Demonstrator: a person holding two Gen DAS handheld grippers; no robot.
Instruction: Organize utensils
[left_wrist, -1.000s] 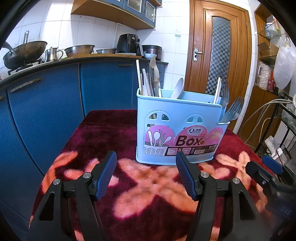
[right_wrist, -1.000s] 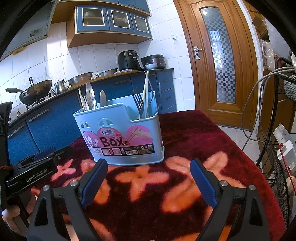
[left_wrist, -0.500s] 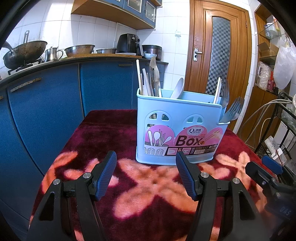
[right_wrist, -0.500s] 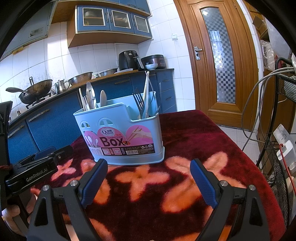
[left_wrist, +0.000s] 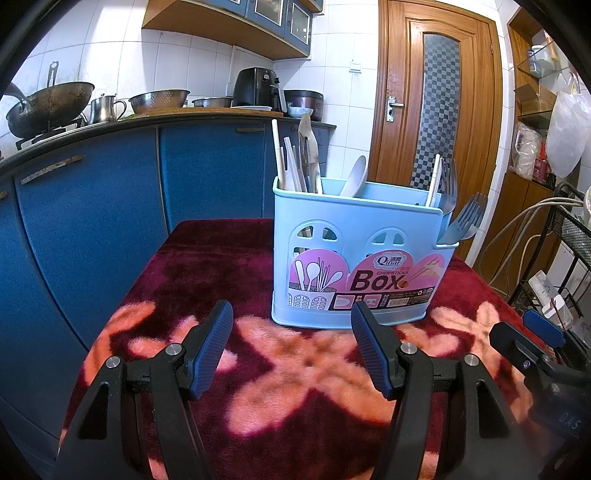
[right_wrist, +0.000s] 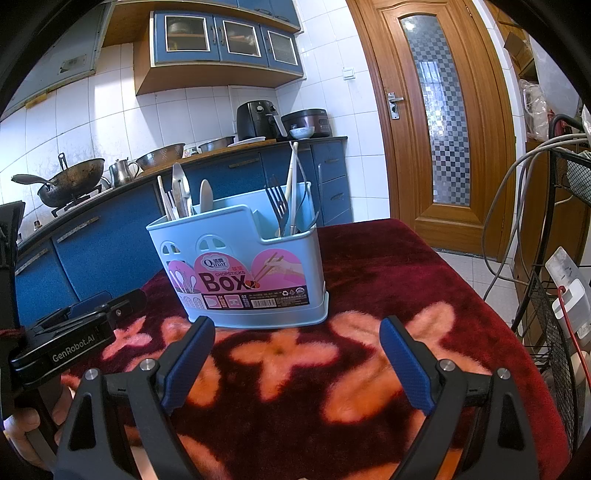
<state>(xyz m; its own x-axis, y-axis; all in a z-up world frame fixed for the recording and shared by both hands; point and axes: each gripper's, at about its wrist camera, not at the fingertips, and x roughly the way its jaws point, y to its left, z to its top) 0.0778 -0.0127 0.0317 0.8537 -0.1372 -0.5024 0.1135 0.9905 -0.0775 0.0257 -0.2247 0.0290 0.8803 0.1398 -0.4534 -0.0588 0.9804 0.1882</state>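
Left wrist view: a light blue utensil box (left_wrist: 364, 258), holding chopsticks, spoons and forks (left_wrist: 461, 221), stands on the red flowered desk (left_wrist: 221, 258). Left claw (left_wrist: 291, 349) and right claw (right_wrist: 297, 360) hover before it, wide and empty. Utensils look sorted; likely finishing, or reaching in next.

A smooth, glossy pale-blue plastic utensil box (left_wrist: 364, 236) holding shiny metal forks (left_wrist: 463, 223) and what looks like a white plastic spoon (left_wrist: 355, 181) stands on the table's fuzzy plush maroon cloth (left_wrist: 207, 266)
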